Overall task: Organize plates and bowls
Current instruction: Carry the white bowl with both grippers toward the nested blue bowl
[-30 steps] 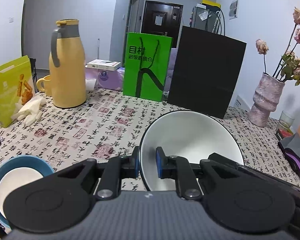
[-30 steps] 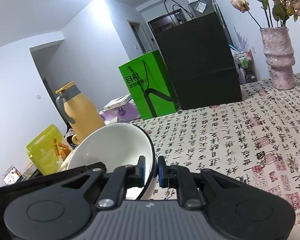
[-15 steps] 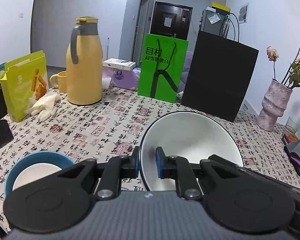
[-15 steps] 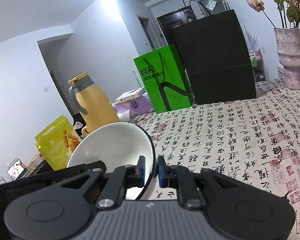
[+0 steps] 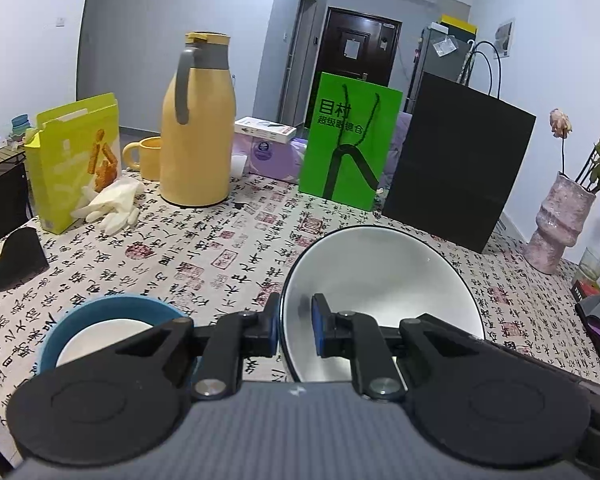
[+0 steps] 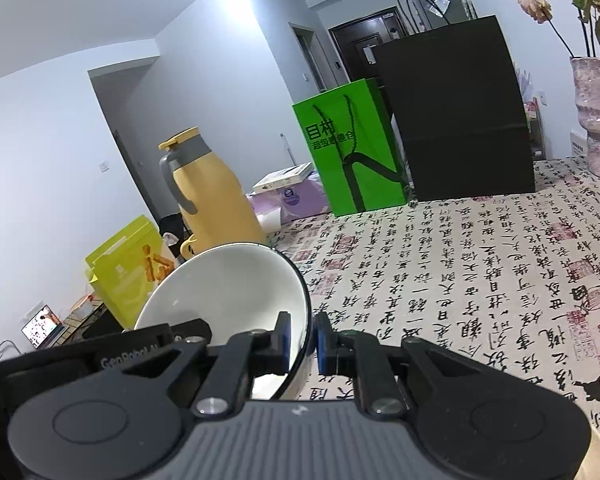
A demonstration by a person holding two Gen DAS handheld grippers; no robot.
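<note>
Left wrist view shows both the left gripper (image 5: 295, 322) and right gripper (image 6: 302, 338) clamped on the white bowl's (image 5: 380, 280) rim, held above the table, not yet stacked in the blue bowl (image 5: 112, 312).

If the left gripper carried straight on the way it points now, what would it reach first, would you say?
Apart from the white bowl the left gripper already clamps, probably bare tablecloth, short of the green bag; depth is unclear.
</note>
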